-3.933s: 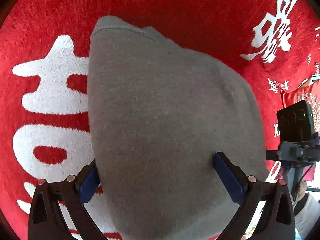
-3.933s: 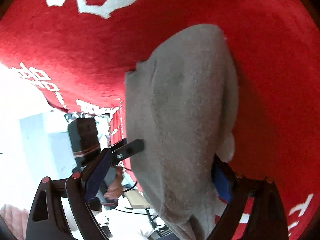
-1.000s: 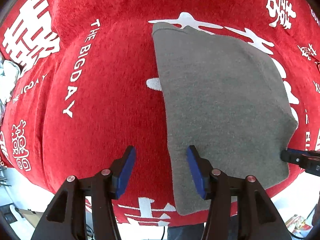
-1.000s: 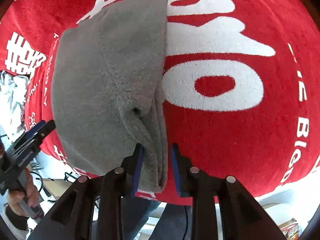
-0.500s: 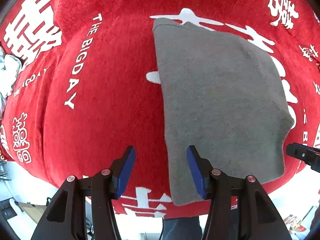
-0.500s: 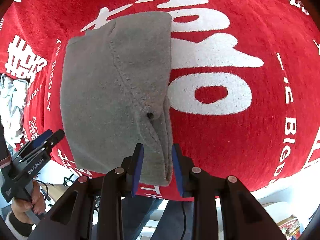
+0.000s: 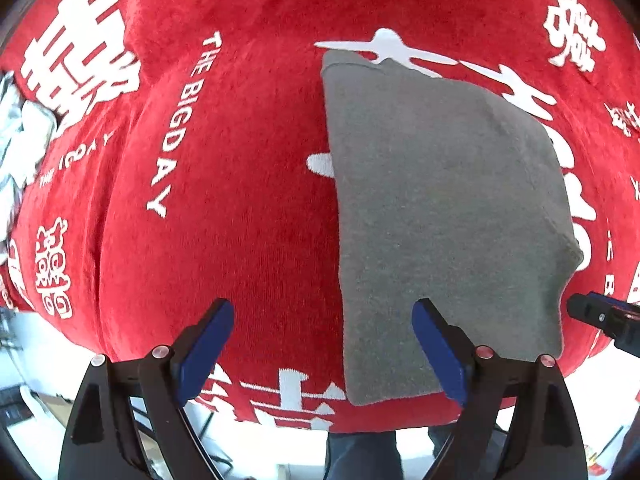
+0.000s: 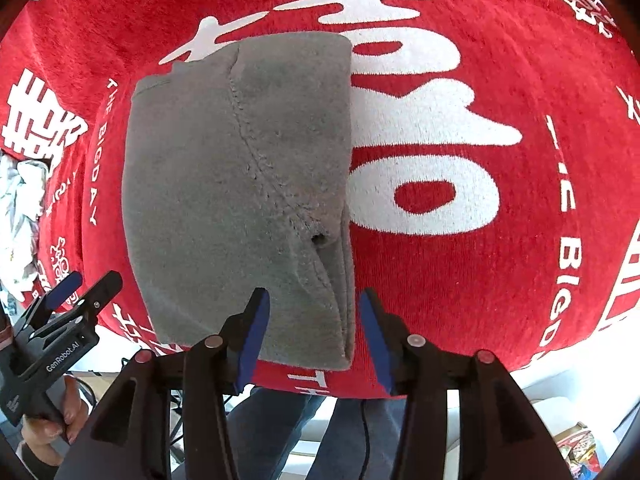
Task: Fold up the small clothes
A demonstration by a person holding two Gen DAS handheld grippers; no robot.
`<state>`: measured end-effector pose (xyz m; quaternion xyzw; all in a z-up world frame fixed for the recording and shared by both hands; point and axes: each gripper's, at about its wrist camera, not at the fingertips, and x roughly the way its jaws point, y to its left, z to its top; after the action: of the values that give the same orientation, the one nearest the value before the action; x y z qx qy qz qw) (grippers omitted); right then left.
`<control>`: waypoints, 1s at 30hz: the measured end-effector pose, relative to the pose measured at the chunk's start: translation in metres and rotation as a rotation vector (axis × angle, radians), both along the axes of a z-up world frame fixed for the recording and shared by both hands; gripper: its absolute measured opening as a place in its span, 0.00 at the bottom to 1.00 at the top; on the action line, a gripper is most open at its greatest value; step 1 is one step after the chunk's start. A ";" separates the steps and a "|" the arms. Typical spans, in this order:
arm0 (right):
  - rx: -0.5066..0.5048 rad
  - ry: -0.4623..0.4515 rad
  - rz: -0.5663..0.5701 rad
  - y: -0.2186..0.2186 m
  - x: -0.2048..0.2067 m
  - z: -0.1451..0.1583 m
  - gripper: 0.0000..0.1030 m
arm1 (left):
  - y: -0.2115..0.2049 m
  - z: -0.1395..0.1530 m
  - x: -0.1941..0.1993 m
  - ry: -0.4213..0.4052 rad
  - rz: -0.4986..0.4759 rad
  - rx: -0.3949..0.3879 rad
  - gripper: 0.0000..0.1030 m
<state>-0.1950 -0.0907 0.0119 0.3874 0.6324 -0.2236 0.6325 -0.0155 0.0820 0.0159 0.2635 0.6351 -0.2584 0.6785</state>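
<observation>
A folded grey garment (image 7: pixel 436 216) lies flat on the red cloth with white lettering (image 7: pixel 248 160); it also shows in the right wrist view (image 8: pixel 240 184), with a seam and a thick folded right edge. My left gripper (image 7: pixel 324 344) is open and empty, held above the garment's near left edge. My right gripper (image 8: pixel 314 332) is open and empty, its fingers on either side of the garment's near right corner, above it. The left gripper also appears at the lower left of the right wrist view (image 8: pixel 60 320).
The red cloth's front edge (image 8: pixel 400 392) runs just below the garment, with the person's legs (image 8: pixel 304 432) beyond it. A crumpled white item (image 8: pixel 20 216) lies at the far left. Red cloth spreads to the right (image 8: pixel 520 240).
Both grippers have opened wider and let the garment go. The right one was nearly shut on the garment's right edge a second ago. Both have drawn back slightly.
</observation>
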 end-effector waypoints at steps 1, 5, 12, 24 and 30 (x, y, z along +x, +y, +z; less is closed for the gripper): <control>-0.005 0.006 0.004 0.000 0.002 0.001 0.57 | 0.001 -0.001 0.002 0.018 0.014 0.003 0.89; -0.037 -0.002 0.016 0.002 0.010 0.014 0.81 | 0.003 0.003 0.008 0.023 0.061 0.017 0.89; -0.162 -0.017 0.045 0.007 0.021 0.042 1.00 | -0.006 0.034 0.005 -0.049 -0.010 -0.001 0.89; -0.214 0.001 0.048 0.009 0.036 0.055 1.00 | -0.017 0.049 -0.003 -0.060 -0.024 -0.003 0.89; -0.221 0.003 0.044 0.010 0.035 0.058 1.00 | -0.018 0.052 -0.005 -0.069 -0.024 -0.005 0.89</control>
<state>-0.1597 -0.0804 0.0703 0.3012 0.6129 -0.2786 0.6753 -0.0200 0.0636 0.0683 0.2784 0.6073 -0.2589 0.6976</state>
